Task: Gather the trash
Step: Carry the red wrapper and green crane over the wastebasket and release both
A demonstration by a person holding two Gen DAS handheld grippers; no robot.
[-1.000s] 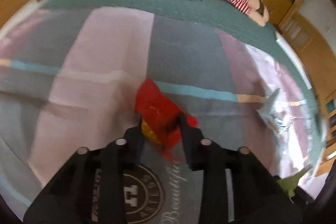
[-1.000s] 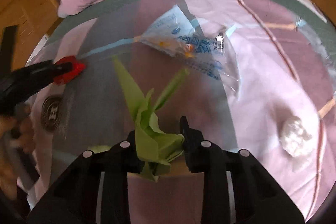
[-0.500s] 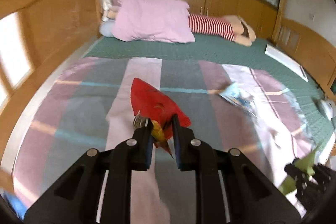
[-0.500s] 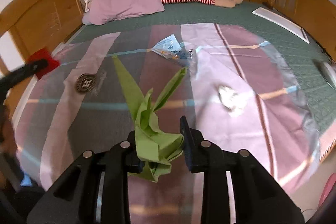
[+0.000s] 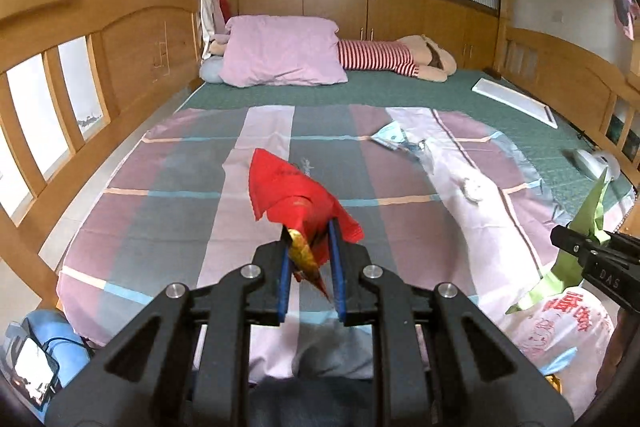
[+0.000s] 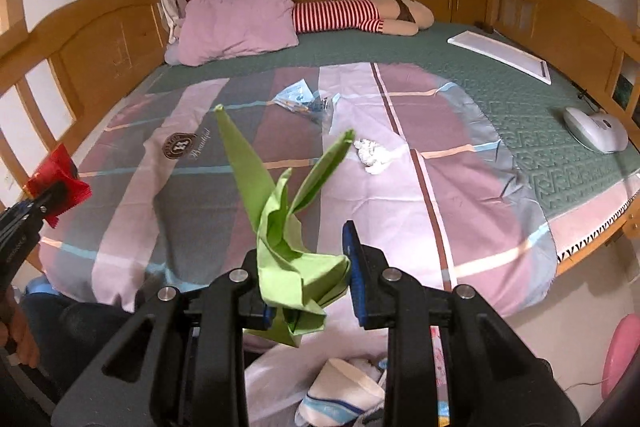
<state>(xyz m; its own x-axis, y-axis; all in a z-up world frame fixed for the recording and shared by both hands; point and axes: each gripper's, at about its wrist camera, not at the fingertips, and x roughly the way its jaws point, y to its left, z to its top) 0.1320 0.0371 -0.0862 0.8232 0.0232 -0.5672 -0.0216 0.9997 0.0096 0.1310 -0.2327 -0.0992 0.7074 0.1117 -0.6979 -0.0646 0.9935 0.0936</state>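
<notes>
My left gripper [image 5: 310, 247] is shut on a red wrapper [image 5: 296, 195] and holds it above the near edge of the bed. It also shows at the left of the right wrist view [image 6: 52, 183]. My right gripper [image 6: 306, 263] is shut on a crumpled green paper [image 6: 288, 227], held over a white printed trash bag [image 6: 344, 387] below. The green paper also shows in the left wrist view [image 5: 580, 243], above the bag [image 5: 560, 323]. A blue-printed plastic wrapper [image 6: 300, 99] and a white crumpled tissue [image 6: 372, 155] lie on the striped sheet.
The striped sheet [image 6: 200, 187] covers a green mattress [image 6: 520, 99] in a wooden bed frame [image 5: 120, 39]. A pink pillow [image 6: 240, 23] and a striped doll [image 6: 352, 15] lie at the far end. A white device [image 6: 596, 135] and a white board [image 6: 500, 59] lie at the right.
Both grippers have pulled back from the bed with their pieces held. The right gripper now hangs over the trash bag, which has come into view.
</notes>
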